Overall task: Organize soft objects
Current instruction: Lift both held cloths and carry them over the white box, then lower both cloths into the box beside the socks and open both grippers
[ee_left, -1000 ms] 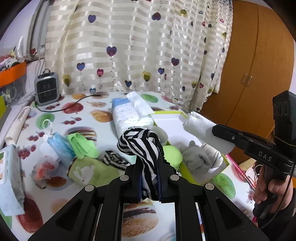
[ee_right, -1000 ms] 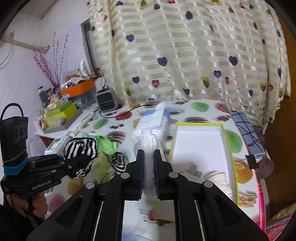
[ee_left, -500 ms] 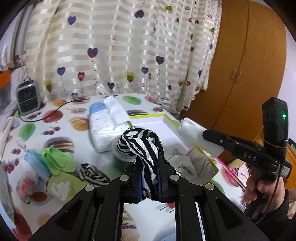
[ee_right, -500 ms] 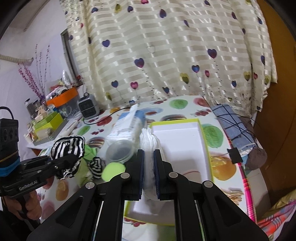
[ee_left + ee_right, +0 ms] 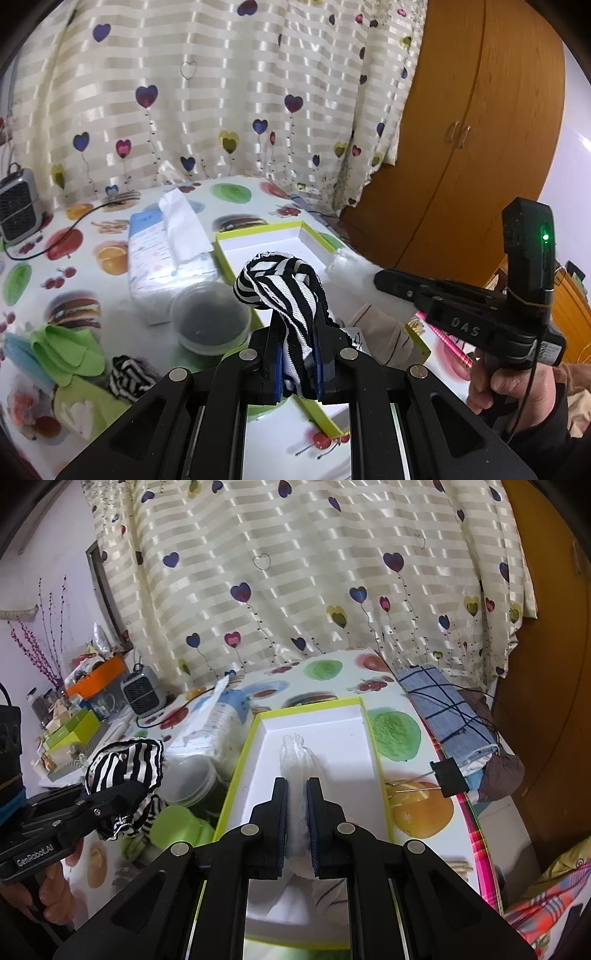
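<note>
Biggest thing here is the tabletop (image 5: 122,310) with its fruit-print cloth, and on it the white box with the lime-green rim (image 5: 373,734), which looks like the drop-off spot for the soft stuff. In the left wrist view it sits at about 2 o'clock from the tissue pack (image 5: 166,254), with a round clear tub (image 5: 210,317) just beside the box's near-left side.

The left claw (image 5: 298,365) is clamped tight on a black-and-white striped cloth (image 5: 284,284), which bunches up above the pads and hangs in the air near the box's left edge, not inside it yet. The right claw (image 5: 297,823) is pinched shut on a white fluffy cloth (image 5: 297,753), and that one is right over the box's white floor, pointing toward 12 o'clock down the length of it. Something pale with thin stripes already lies in the near end of the box (image 5: 384,328).

So my read: both hands are mid-carry, at the deposit step. Next move probably calls for lowering the white cloth to the bare far half of the box and opening up, then bringing the striped one across over the rim. More soft bits, green (image 5: 62,354) and zebra-ish (image 5: 129,376), wait at 8 o'clock.
</note>
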`<act>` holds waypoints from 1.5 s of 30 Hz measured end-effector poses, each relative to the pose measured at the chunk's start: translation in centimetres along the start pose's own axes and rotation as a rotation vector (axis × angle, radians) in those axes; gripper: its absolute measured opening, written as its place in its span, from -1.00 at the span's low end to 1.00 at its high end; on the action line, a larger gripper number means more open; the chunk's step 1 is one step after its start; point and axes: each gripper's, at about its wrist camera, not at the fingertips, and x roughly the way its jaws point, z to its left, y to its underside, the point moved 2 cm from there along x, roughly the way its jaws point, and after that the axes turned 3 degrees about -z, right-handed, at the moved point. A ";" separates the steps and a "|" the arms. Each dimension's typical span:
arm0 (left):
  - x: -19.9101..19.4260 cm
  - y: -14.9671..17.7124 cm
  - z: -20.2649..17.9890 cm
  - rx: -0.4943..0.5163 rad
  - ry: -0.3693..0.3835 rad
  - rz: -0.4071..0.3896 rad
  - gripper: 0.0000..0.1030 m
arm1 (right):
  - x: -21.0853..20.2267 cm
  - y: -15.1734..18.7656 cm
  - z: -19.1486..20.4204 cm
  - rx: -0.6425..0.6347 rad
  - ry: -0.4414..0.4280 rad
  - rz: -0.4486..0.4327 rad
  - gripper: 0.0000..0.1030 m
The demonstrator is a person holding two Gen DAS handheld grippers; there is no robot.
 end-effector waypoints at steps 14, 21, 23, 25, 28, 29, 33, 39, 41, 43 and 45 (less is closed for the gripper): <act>2.8 -1.0 0.1 0.001 -0.015 0.031 -0.78 | 5.7 -0.7 -2.3 0.029 0.016 0.063 -0.76; 4.0 -1.5 -0.6 0.014 -0.009 0.048 -0.78 | 5.0 -0.9 -2.4 0.012 0.015 0.028 -0.19; 4.4 -1.6 -0.9 0.018 -0.007 0.054 -0.78 | 4.1 -1.1 -2.3 0.009 0.011 -0.001 -0.04; 4.9 -1.7 -1.2 0.026 -0.008 0.061 -0.78 | 3.3 -1.2 -2.3 0.010 0.014 -0.021 -0.04; 6.1 -1.6 -1.5 0.035 -0.005 0.086 -0.76 | 2.5 -1.1 -2.4 0.021 0.011 -0.031 -0.04; 6.7 -1.6 -1.6 0.037 -0.002 0.099 -0.75 | 2.3 -1.0 -2.4 0.023 0.009 -0.030 -0.04; 8.5 -1.2 -1.6 0.029 0.010 0.147 -0.56 | 1.7 -0.5 -2.6 0.028 0.012 -0.030 -0.04; 9.0 -1.0 -2.1 0.045 0.040 0.150 -0.17 | 1.2 -0.3 -3.4 0.049 0.026 -0.027 -0.04; 8.9 -1.0 -2.2 0.051 0.034 0.151 -0.17 | 1.1 -0.2 -3.5 0.054 0.025 -0.028 -0.04; 8.4 -1.0 -2.2 0.050 0.035 0.143 -0.17 | 1.0 -0.1 -3.5 0.055 0.024 -0.026 -0.04; 7.7 -1.2 -2.0 0.043 0.036 0.131 -0.17 | 0.8 -0.1 -3.4 0.052 0.023 -0.029 -0.04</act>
